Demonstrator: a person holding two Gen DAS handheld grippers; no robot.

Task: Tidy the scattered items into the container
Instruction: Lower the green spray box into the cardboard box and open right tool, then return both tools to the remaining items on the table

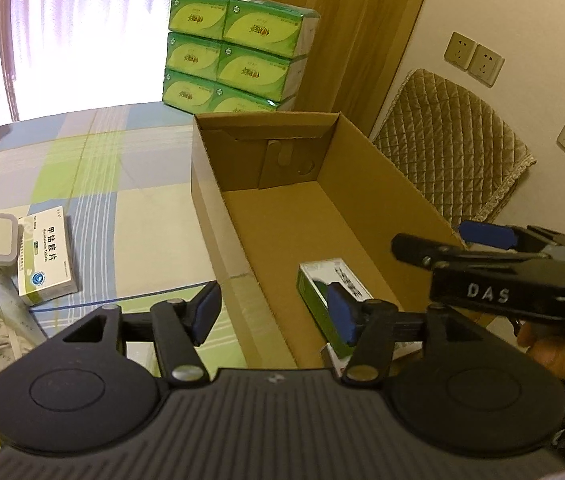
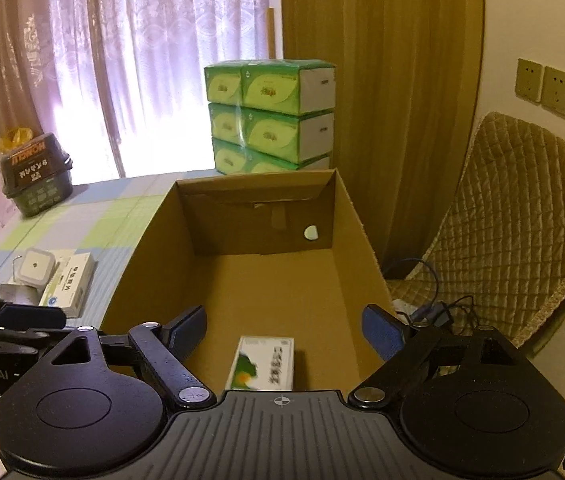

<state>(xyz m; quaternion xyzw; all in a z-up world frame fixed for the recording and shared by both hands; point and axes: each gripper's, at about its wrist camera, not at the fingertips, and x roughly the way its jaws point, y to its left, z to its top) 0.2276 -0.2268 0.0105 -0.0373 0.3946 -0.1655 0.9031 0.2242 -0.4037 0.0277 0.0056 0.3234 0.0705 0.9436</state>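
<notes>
both grippers, left gripper (image 1: 272,314) and right gripper (image 2: 284,330), are hanging wide apart over the cardboard box (image 2: 266,288), green medicine box (image 2: 262,364) sitting at its near end

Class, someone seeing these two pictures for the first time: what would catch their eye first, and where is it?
The big open cardboard box fills the middle, with one green-and-white packet lying on its floor at the near end. Behind it stands a bright stack of green tissue packs against the curtain. Both tongs, left and right, are open at the near end.
</notes>
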